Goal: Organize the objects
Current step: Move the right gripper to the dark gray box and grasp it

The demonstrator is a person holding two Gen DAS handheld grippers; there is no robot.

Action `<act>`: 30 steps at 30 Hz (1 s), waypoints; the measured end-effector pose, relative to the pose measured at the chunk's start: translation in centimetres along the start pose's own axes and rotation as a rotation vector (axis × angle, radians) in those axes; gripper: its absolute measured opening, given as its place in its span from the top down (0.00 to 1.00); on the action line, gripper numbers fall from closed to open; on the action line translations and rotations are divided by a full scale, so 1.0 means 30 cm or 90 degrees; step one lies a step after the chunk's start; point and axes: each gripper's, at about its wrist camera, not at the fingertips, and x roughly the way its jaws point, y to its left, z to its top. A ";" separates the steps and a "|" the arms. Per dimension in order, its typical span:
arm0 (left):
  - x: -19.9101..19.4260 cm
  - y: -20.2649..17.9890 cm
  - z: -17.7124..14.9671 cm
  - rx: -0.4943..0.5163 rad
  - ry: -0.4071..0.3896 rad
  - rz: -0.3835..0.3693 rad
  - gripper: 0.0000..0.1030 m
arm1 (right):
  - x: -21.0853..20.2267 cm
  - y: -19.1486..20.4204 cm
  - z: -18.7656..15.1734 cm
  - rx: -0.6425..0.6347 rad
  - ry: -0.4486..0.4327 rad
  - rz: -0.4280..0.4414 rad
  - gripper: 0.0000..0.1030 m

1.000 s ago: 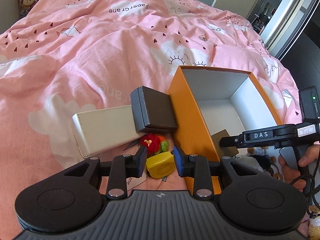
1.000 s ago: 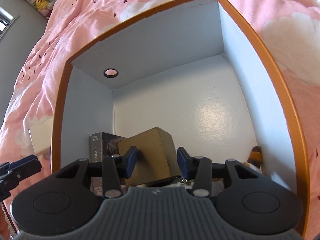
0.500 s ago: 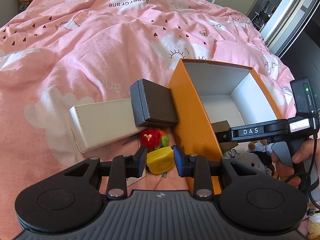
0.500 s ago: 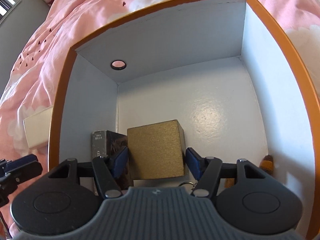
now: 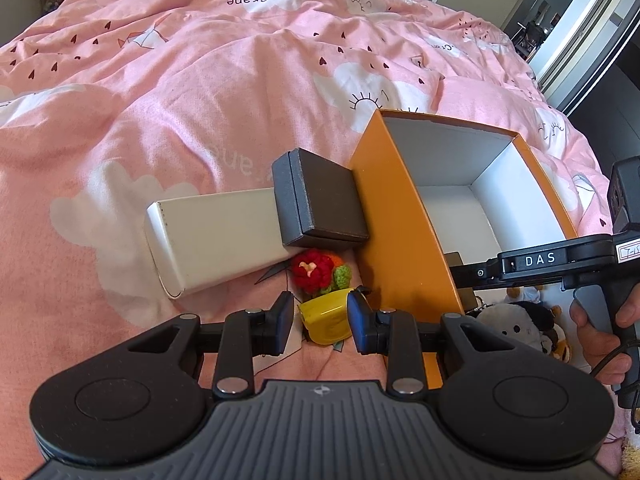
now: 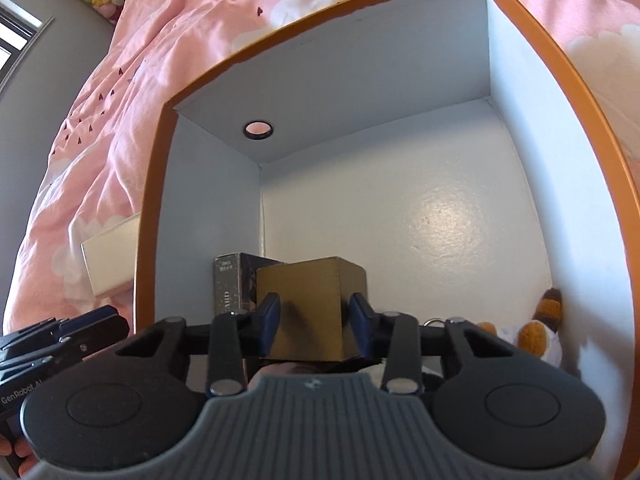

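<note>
An orange box (image 5: 396, 216) with a white inside lies on the pink bed. My right gripper (image 6: 314, 318) reaches into the orange box (image 6: 560, 80) and is shut on a gold cardboard cube (image 6: 310, 304), next to a dark card box (image 6: 230, 282). My left gripper (image 5: 320, 320) is open, its pads on either side of a yellow object (image 5: 326, 320) on the duvet without touching it. A red and green knitted flower (image 5: 318, 272), a dark grey box (image 5: 320, 200) and a long white box (image 5: 216, 240) lie just beyond.
Plush toys (image 5: 524, 324) lie in the orange box's near end; one also shows in the right wrist view (image 6: 532, 334). The pink duvet (image 5: 180, 80) stretches far and left. A doorway (image 5: 560, 12) is at the far right.
My right gripper opened wider around the gold cube half a second ago, then closed on it. My left gripper drew a little nearer to the yellow object.
</note>
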 end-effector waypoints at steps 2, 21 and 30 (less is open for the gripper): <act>-0.002 -0.001 0.000 0.001 -0.001 0.001 0.65 | 0.001 0.001 -0.004 -0.007 -0.003 -0.001 0.62; -0.118 0.017 0.070 0.145 -0.031 0.076 0.52 | -0.173 0.400 -0.020 -0.433 -0.155 0.006 0.47; -0.078 0.050 0.095 0.224 -0.022 0.101 0.52 | 0.038 0.573 -0.034 -0.676 -0.079 -0.072 0.40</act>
